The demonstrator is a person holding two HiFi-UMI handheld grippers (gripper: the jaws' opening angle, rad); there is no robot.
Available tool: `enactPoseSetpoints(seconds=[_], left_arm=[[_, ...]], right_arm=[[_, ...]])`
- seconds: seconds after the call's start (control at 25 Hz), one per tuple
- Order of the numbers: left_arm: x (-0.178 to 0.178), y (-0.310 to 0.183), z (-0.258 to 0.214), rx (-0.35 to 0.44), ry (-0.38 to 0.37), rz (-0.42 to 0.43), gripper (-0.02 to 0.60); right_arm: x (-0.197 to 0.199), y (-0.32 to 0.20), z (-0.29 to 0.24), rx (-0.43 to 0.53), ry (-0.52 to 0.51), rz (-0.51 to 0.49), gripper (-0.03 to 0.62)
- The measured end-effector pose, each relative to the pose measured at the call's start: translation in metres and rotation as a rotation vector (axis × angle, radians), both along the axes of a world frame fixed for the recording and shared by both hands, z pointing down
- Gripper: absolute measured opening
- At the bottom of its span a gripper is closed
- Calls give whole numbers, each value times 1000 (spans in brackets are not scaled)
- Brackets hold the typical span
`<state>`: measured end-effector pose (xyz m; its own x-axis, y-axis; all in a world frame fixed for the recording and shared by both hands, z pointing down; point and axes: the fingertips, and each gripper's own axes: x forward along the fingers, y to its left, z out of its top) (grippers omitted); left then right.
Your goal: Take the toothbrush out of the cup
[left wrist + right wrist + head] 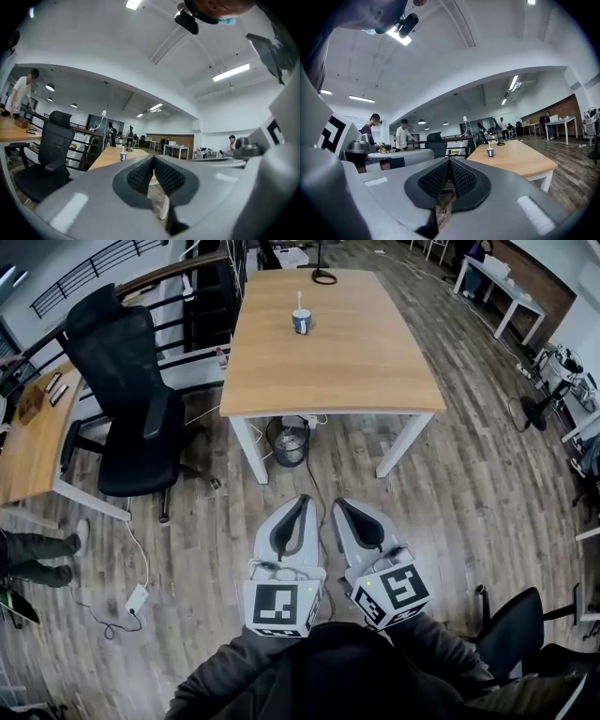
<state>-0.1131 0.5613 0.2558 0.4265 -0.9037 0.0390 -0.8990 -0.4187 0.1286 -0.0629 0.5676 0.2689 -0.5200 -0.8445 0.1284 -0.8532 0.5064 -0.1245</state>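
- The cup (301, 322) stands on the wooden worktop (356, 362), toward its far end and well away from the person. It looks small, blue and white.
- The toothbrush (300, 301) stands in the cup, its pale handle rising above the rim and leaning a little. From here I cannot tell which end is up.
- The left gripper (302, 504) is held low near the person's body, well short of the cup. Its jaws are pressed together at the tips with nothing between them.
- The right gripper (339, 507) is just beside it, equally far from the cup. Its ribbed pads meet and it holds nothing.
- The toothbrush is likely light, stiff plastic, thin and smooth, so it could twist or slip in a loose pinch.
- The best hold is probably the exposed handle just above the cup's rim, taken squarely across the pads and lifted straight up.
- The cup looks light too, and possibly ceramic. A handle dragged sideways against the rim could tip or slide it, so the free gripper may need to steady the cup's wall.
- Beyond the cup, at the worktop's far edge, lies a black round-based item (324, 277). It is clear of the lifting path.
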Motion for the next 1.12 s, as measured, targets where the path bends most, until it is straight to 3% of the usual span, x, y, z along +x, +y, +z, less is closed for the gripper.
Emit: enactPoseSetpoints(seconds=[0.32,0.52,1.12], left_arm=[[9,-32,3,-15,15,43,8],[43,-66,8,-31,-4,58,8],[125,-194,14,-60,-101,-4,8]], right_arm=[[5,-24,-3,5,20,27,2],[40,-63,-6,18,12,46,2],[118,-195,9,-15,-66,-22,2]])
